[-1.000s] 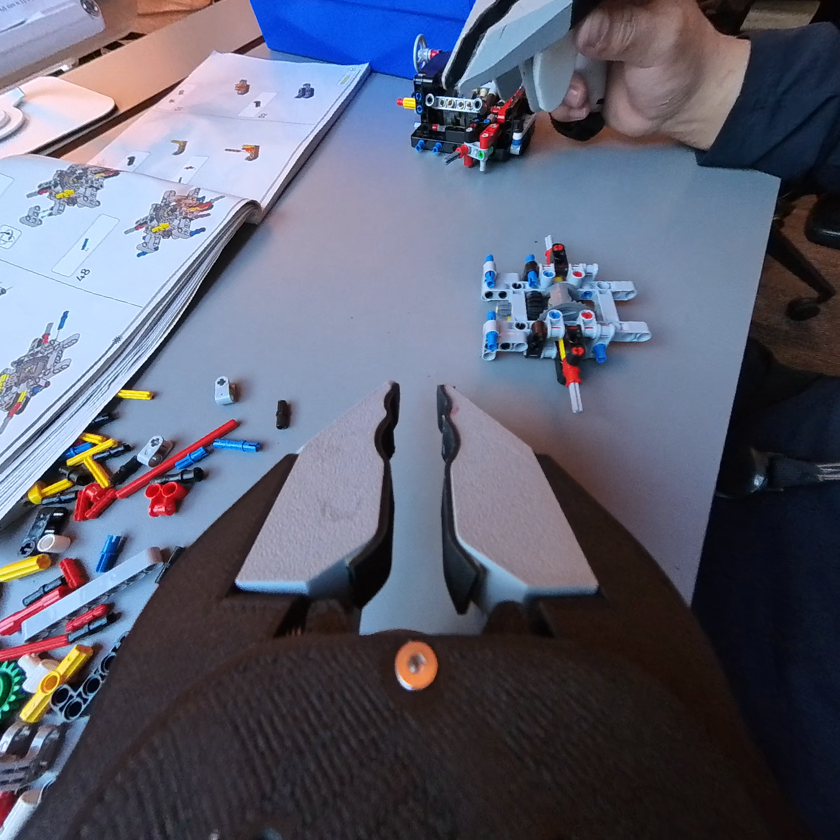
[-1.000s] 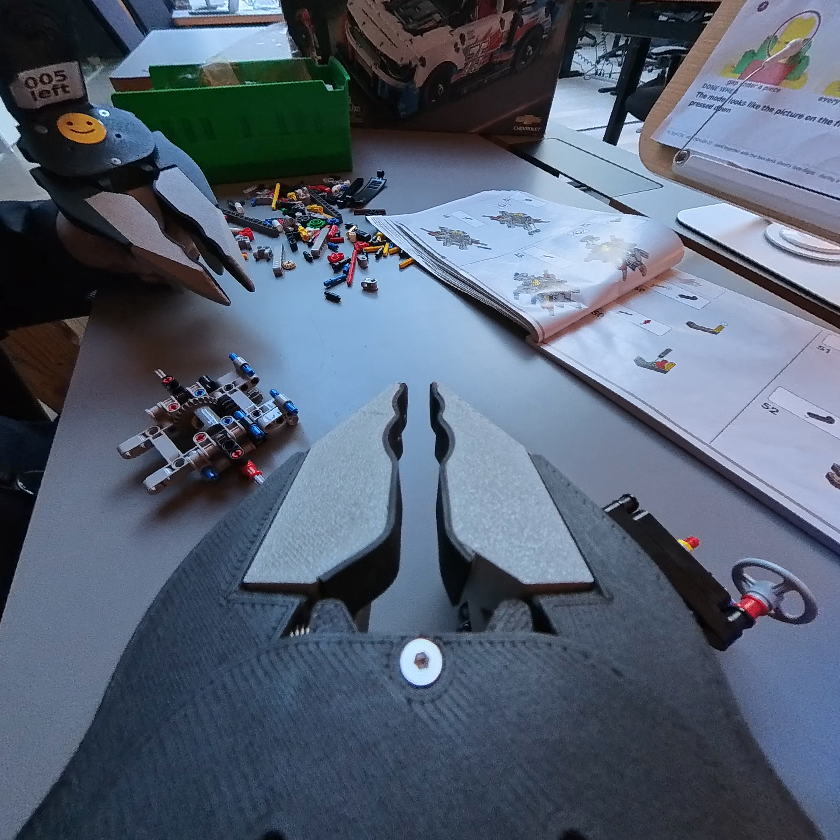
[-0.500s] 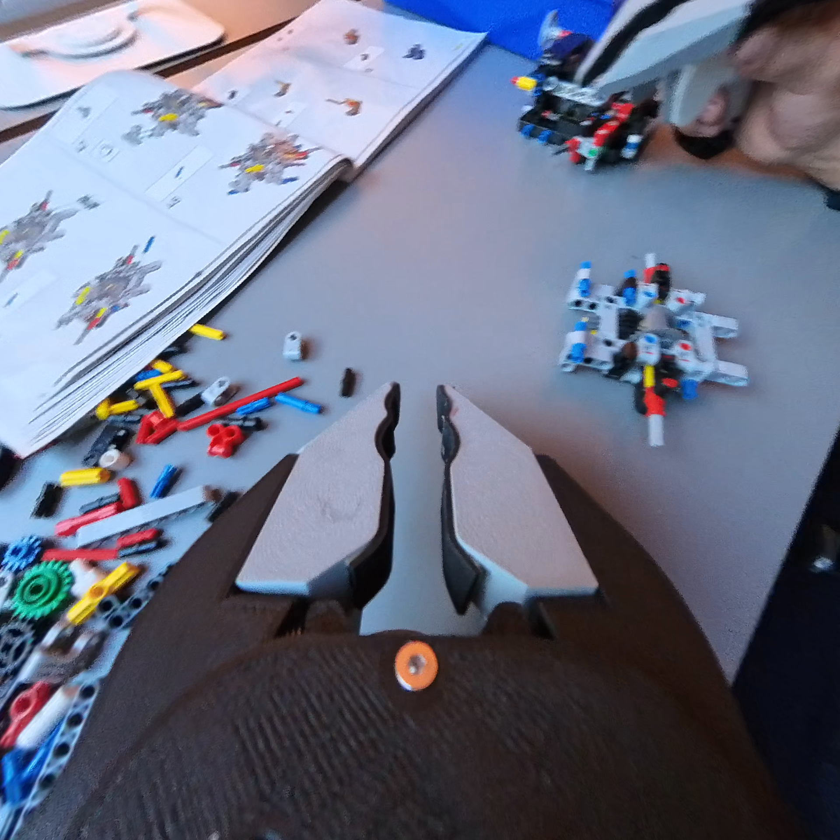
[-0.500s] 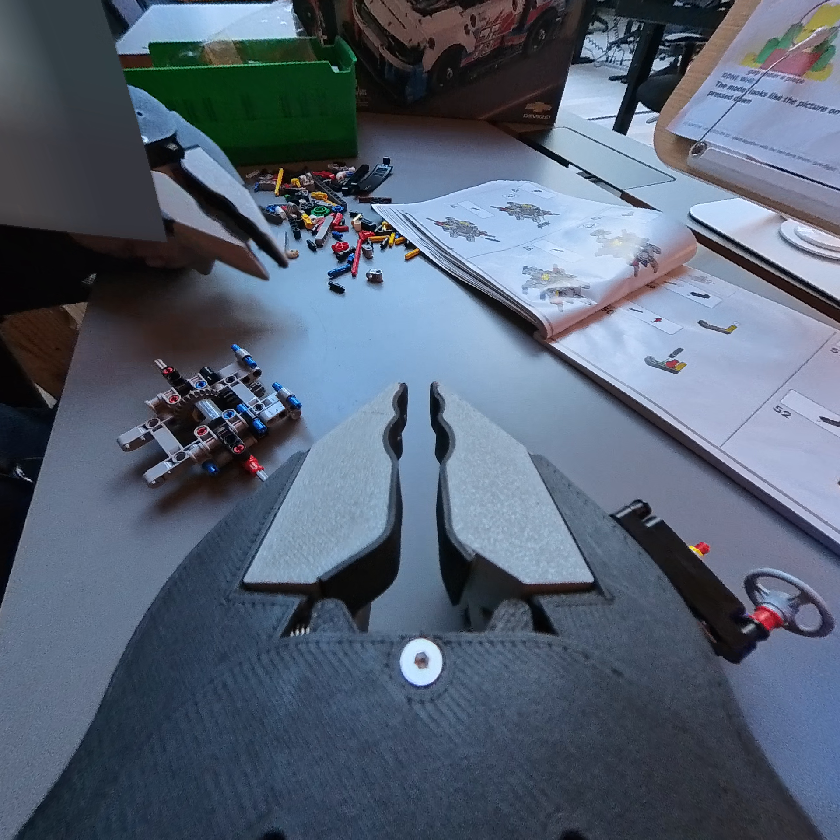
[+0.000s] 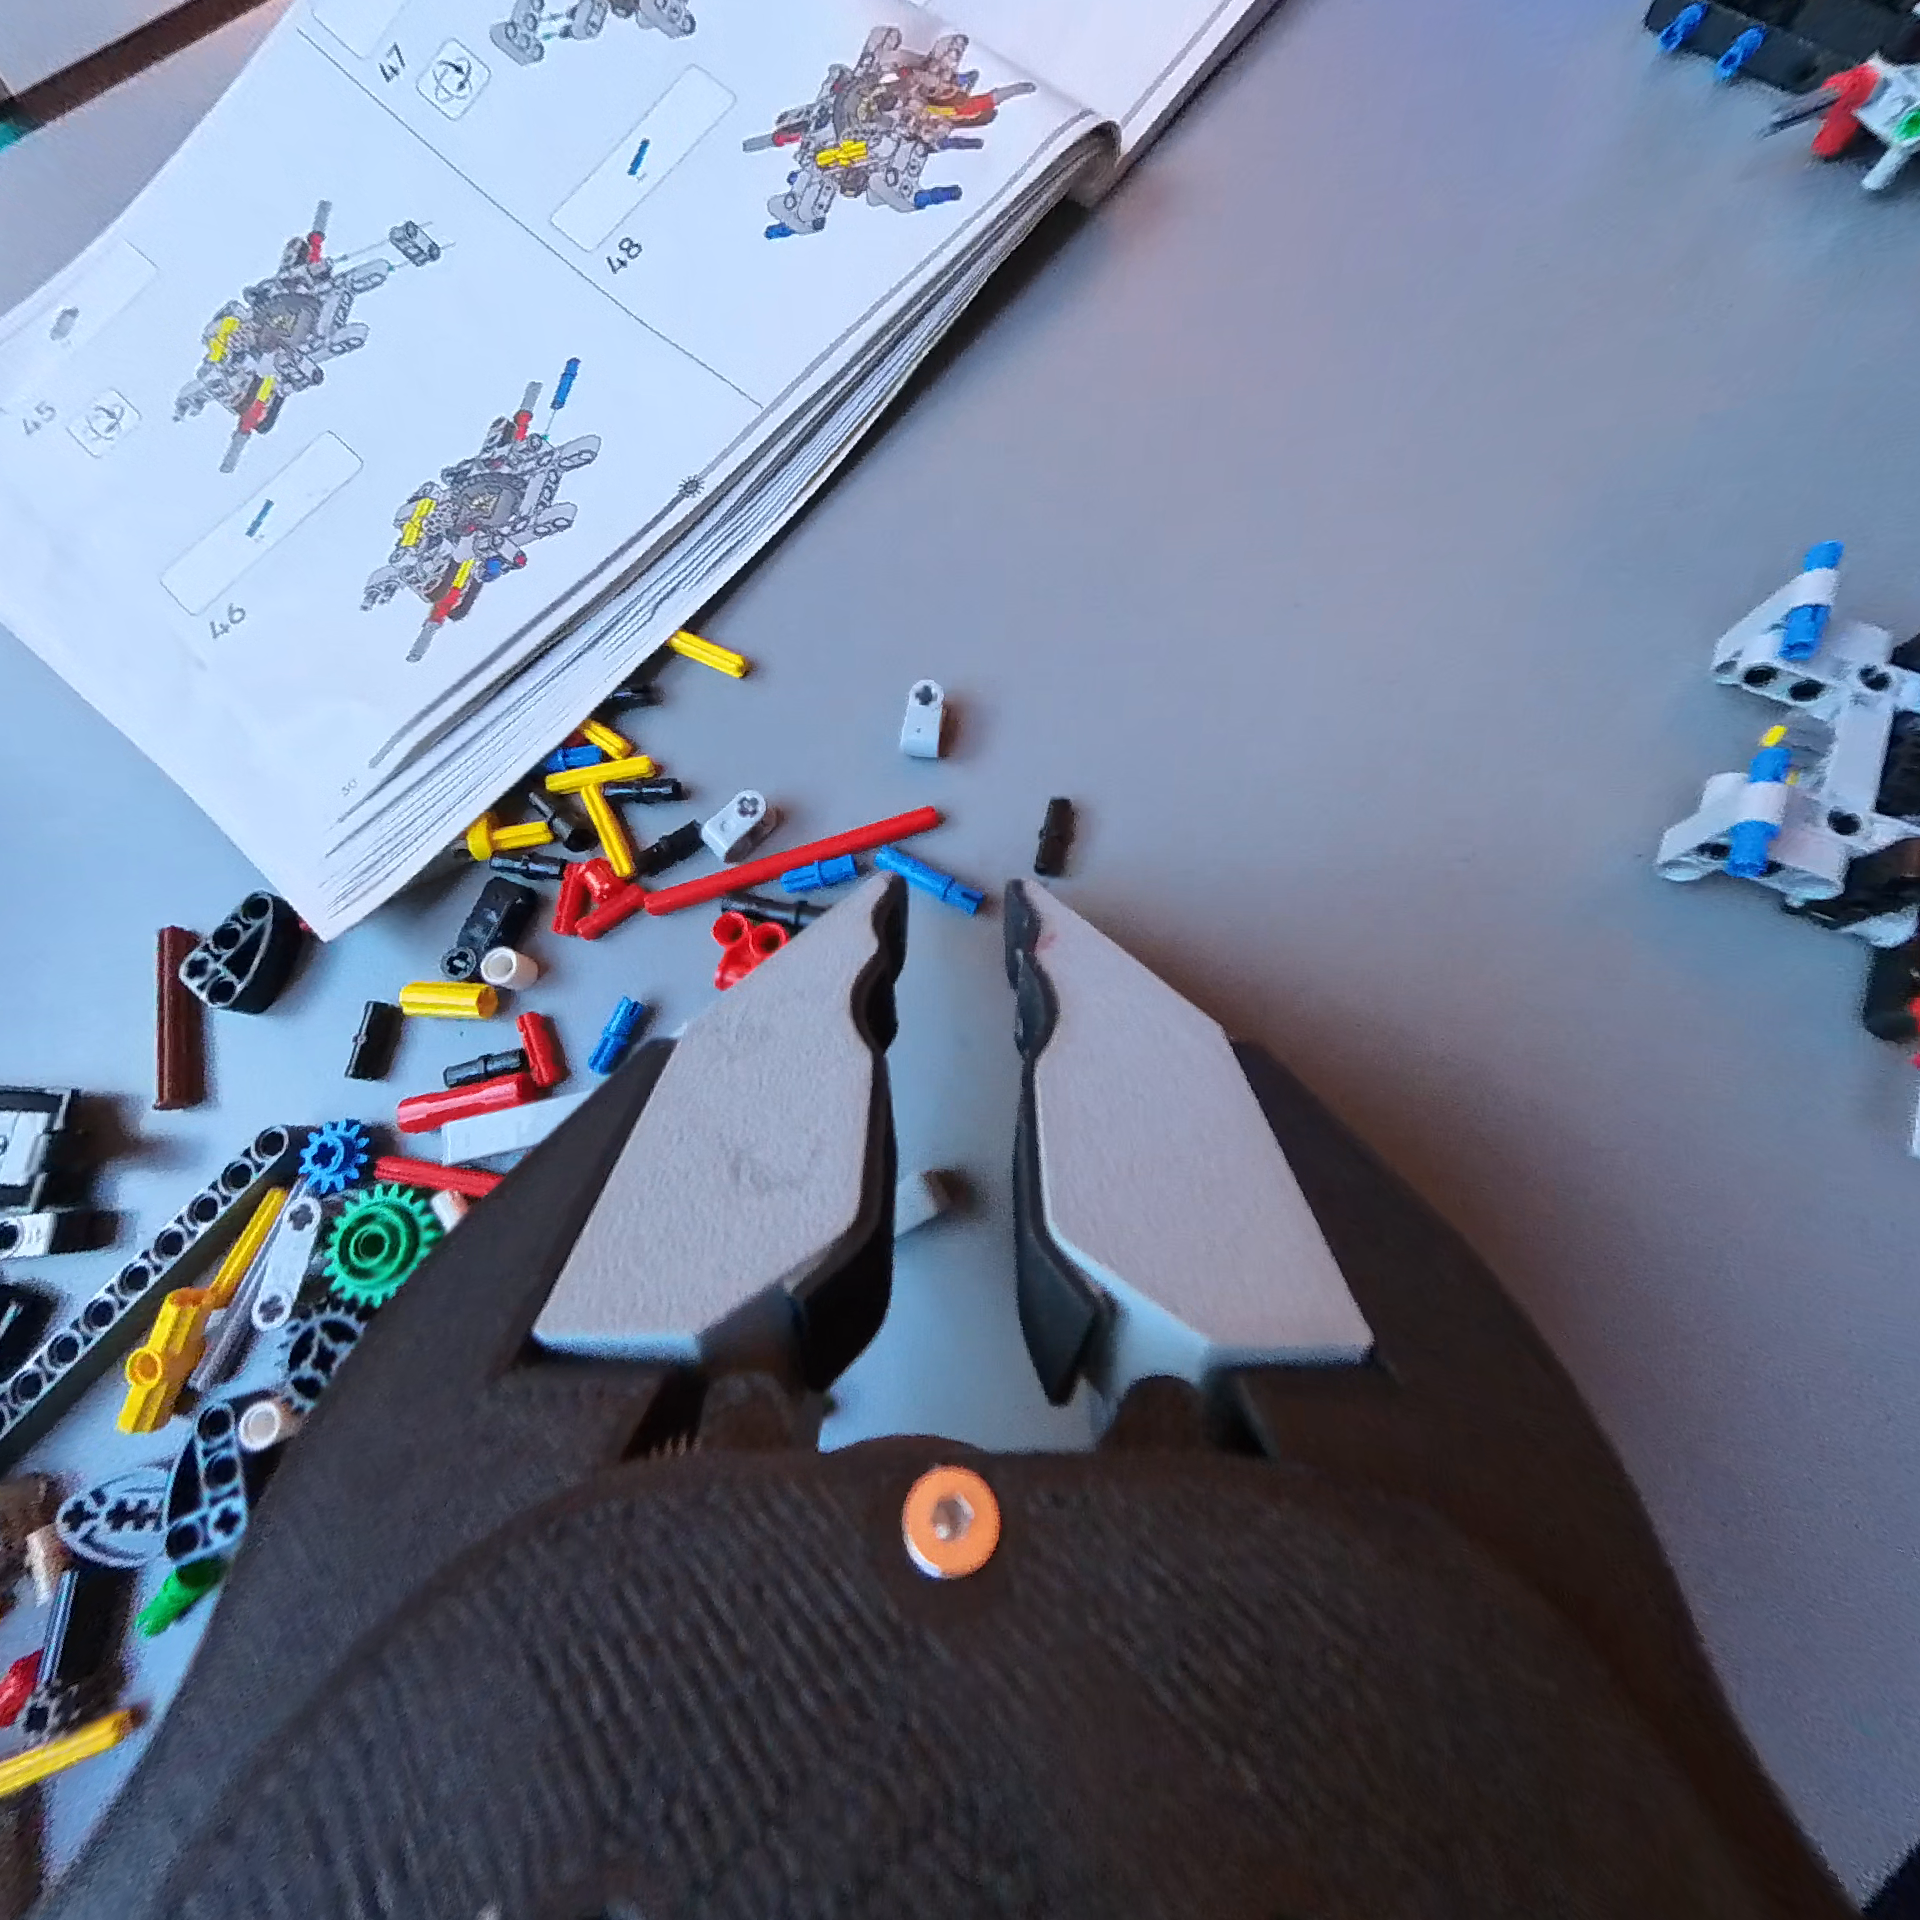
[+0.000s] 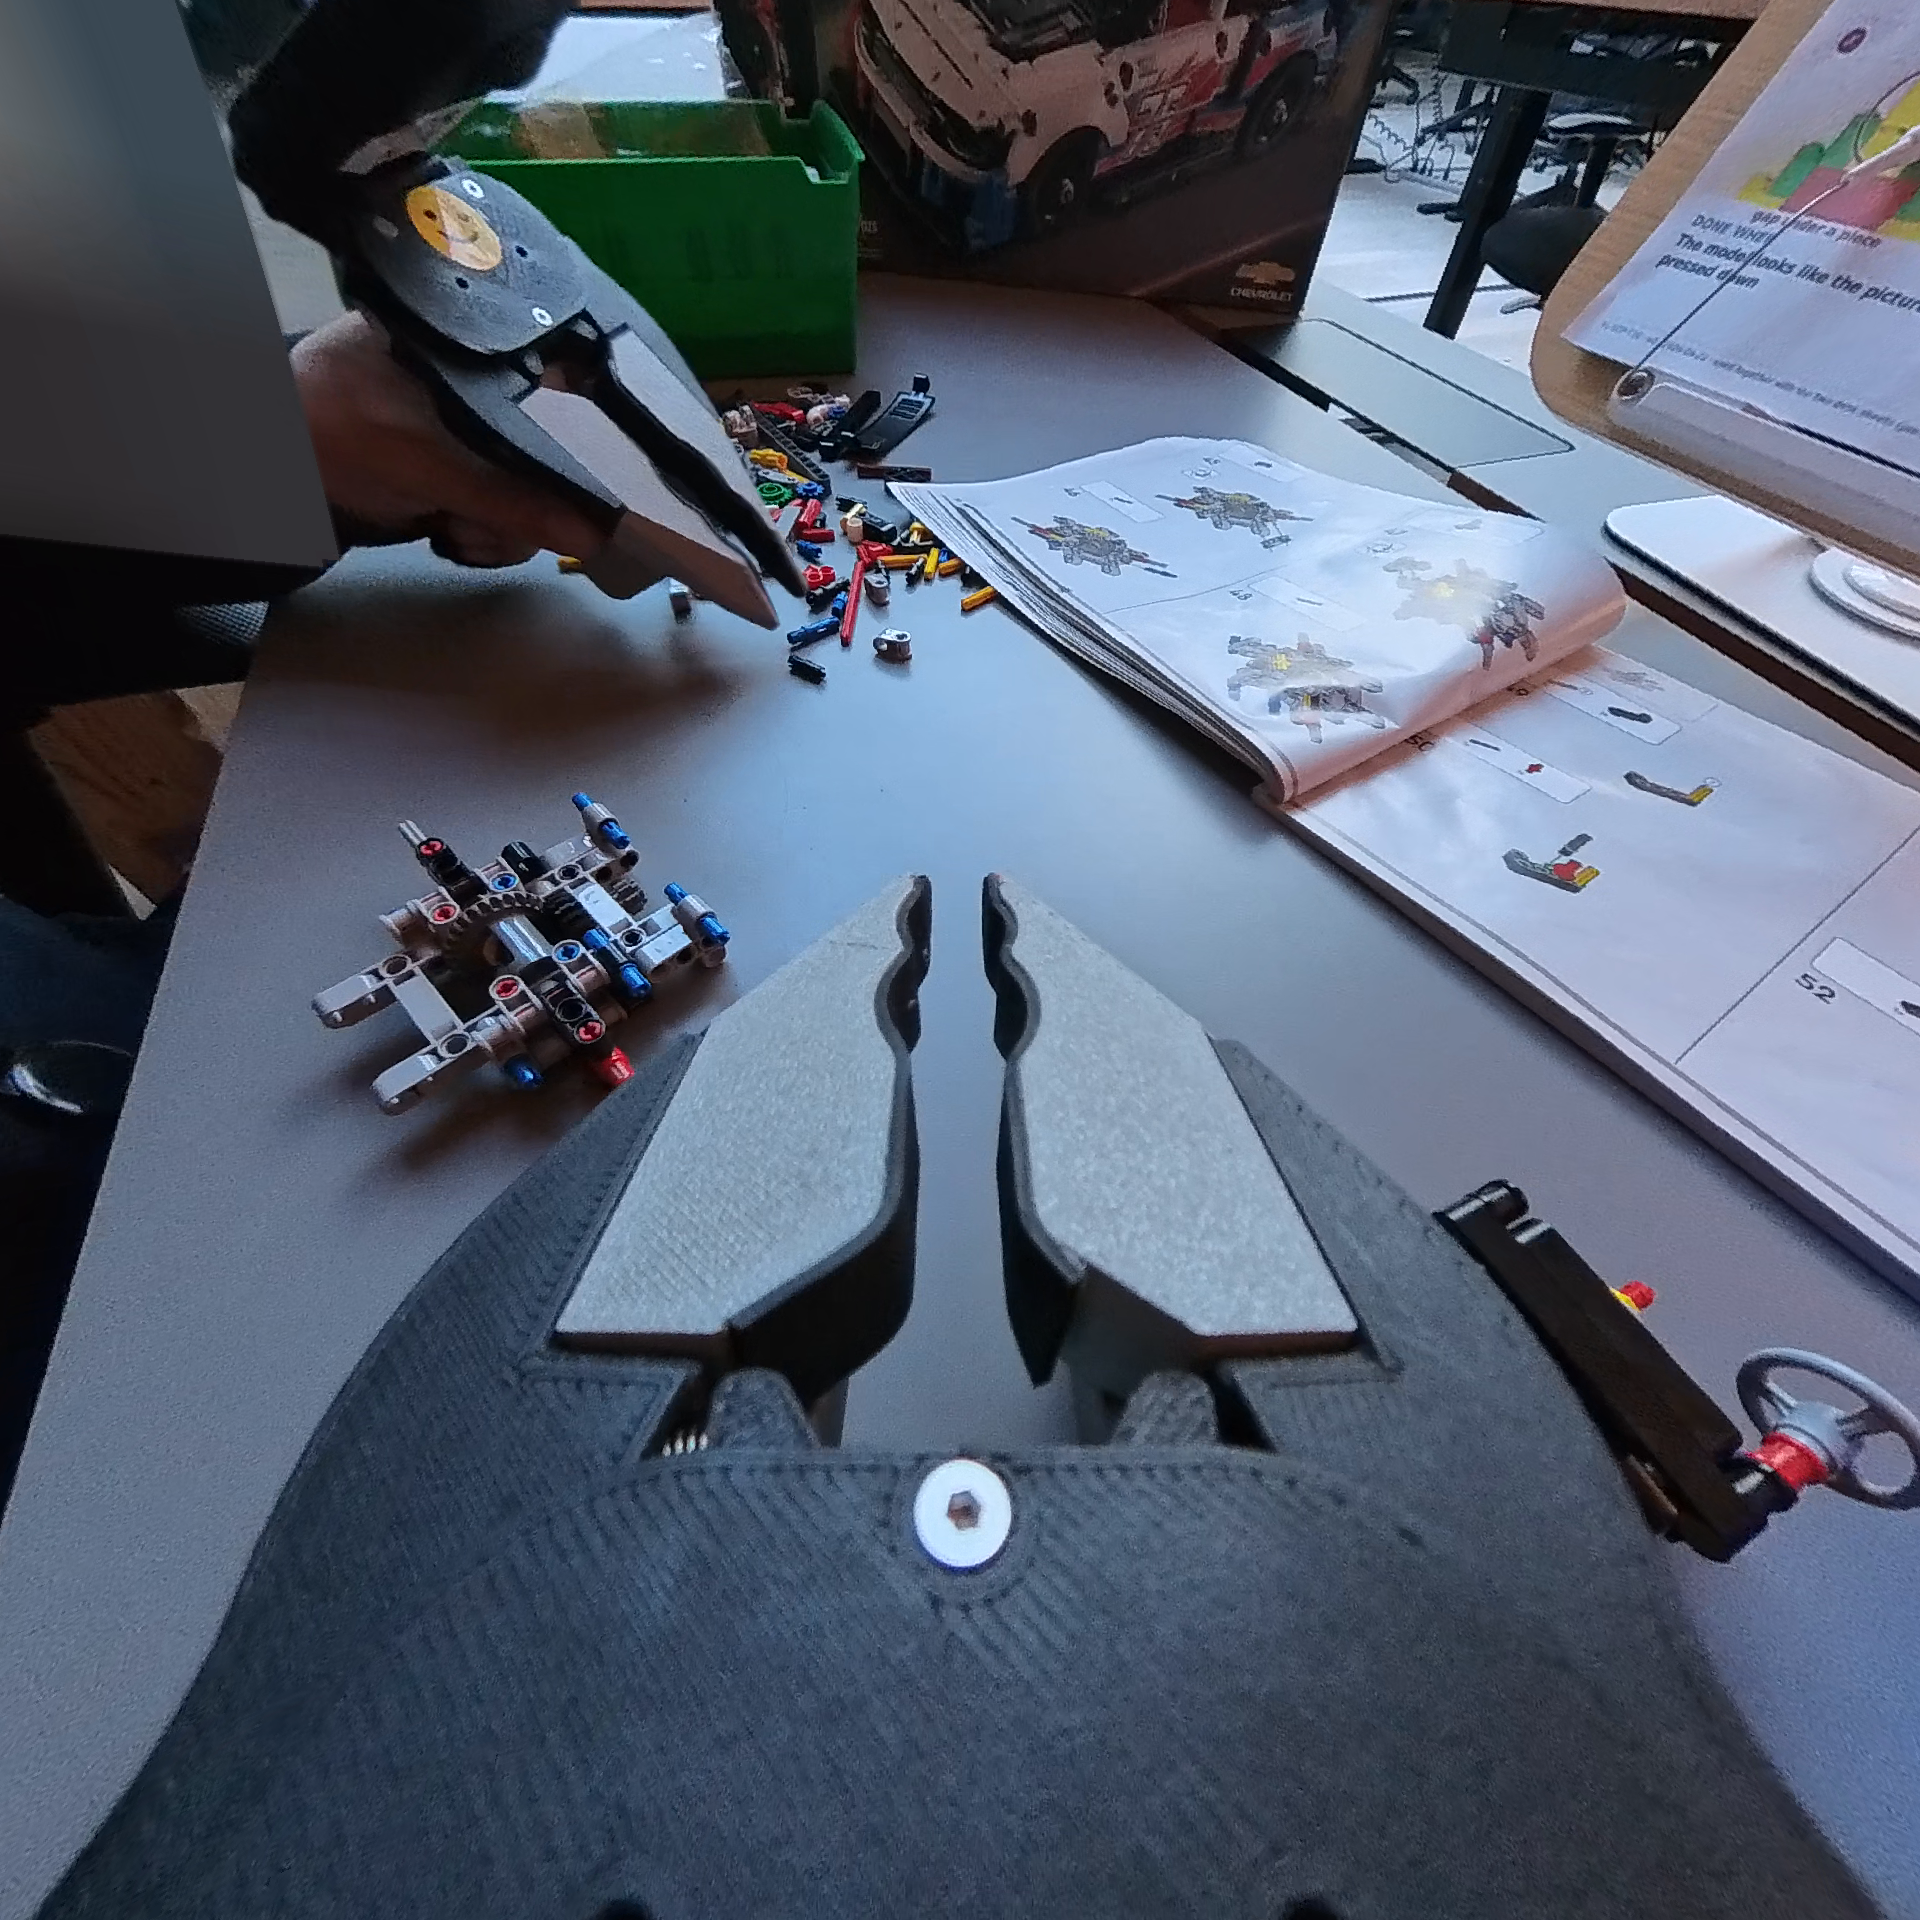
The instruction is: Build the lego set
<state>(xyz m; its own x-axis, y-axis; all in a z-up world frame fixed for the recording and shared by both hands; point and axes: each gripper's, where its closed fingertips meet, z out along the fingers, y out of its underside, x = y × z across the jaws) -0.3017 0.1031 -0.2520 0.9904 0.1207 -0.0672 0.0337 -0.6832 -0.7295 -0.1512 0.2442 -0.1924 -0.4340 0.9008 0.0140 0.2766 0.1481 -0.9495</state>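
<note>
Hovering, left gripper [image 5: 954, 899]: held low over the desk [image 5: 1351, 582] at the edge of the loose-parts heap; jaws parted by a narrow gap, nothing between them.
Nearest parts: a blue pin [image 5: 928, 879] lies just ahead of the left fingertip; a black pin [image 5: 1054, 835] just beyond the right one; a long red axle [image 5: 790, 860] and a grey connector [image 5: 923, 718] are close by.
Loose-parts heap [image 5: 312, 1143]: spread to the left, partly under the open instruction booklet [image 5: 436, 312].
Right gripper [image 6: 956, 904]: held above bare desk; jaws set narrowly apart, nothing gripped.
Grey gear assembly [image 6: 520, 956]: rests on the desk left of the right gripper.
Black part with steering wheel [image 6: 1621, 1371]: seen at the right gripper's right flank.
</note>
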